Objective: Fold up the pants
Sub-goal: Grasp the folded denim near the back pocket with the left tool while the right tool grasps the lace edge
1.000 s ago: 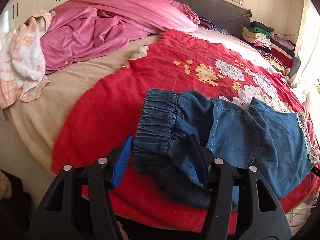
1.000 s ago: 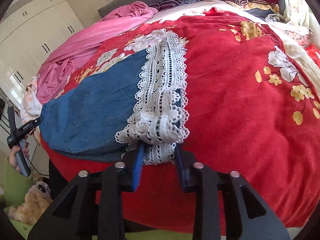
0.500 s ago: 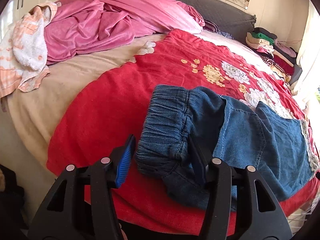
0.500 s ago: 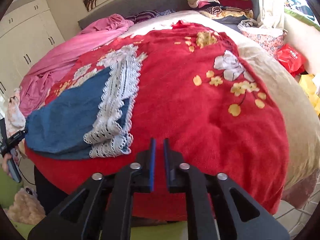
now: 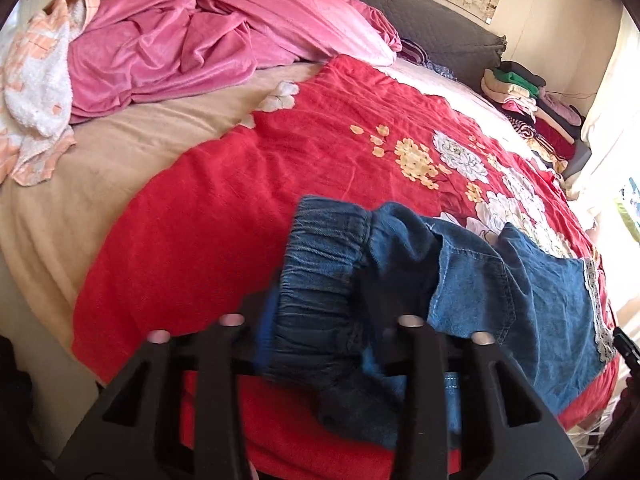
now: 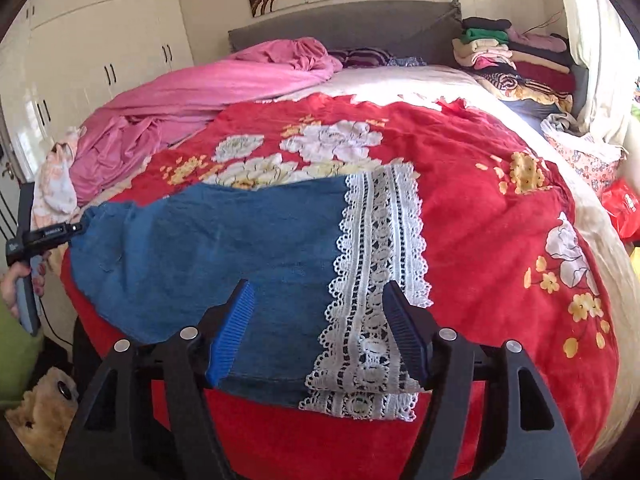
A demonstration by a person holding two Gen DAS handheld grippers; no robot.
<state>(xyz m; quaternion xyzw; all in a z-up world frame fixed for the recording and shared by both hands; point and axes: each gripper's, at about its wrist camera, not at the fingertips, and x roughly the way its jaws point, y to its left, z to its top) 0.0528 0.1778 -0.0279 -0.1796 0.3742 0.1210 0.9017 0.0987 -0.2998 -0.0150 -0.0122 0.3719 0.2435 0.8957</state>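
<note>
The left tongs (image 5: 320,332) had just been closing, and the bunched elastic waistband (image 5: 320,264) of the blue denim pants (image 6: 224,248) was seen between their blurred blue pads; whether the cloth was fully pinched could not be told. The right tongs (image 6: 316,328) had just been opening and stood wide over the other end of the pants, their pads astride the denim and the white lace hem (image 6: 376,280) without pressing on either.

The pants lay flat across the near edge of the red flowered blanket (image 6: 480,240) on the bed, waistband to the left and lace hem to the right.

For a clean fold, it was judged that both layers of the hem should be taken together by the right tongs, square to the edge, and that the waistband should be gripped firmly before anything was lifted.

The pants' near edge lay just beside the blanket's overhang, so a slip off the bed was thought possible. Beyond the pants, open red blanket was available; the rumpled pink quilt (image 5: 192,40) and the stacked folded clothes (image 6: 512,56) lay well apart from them.
</note>
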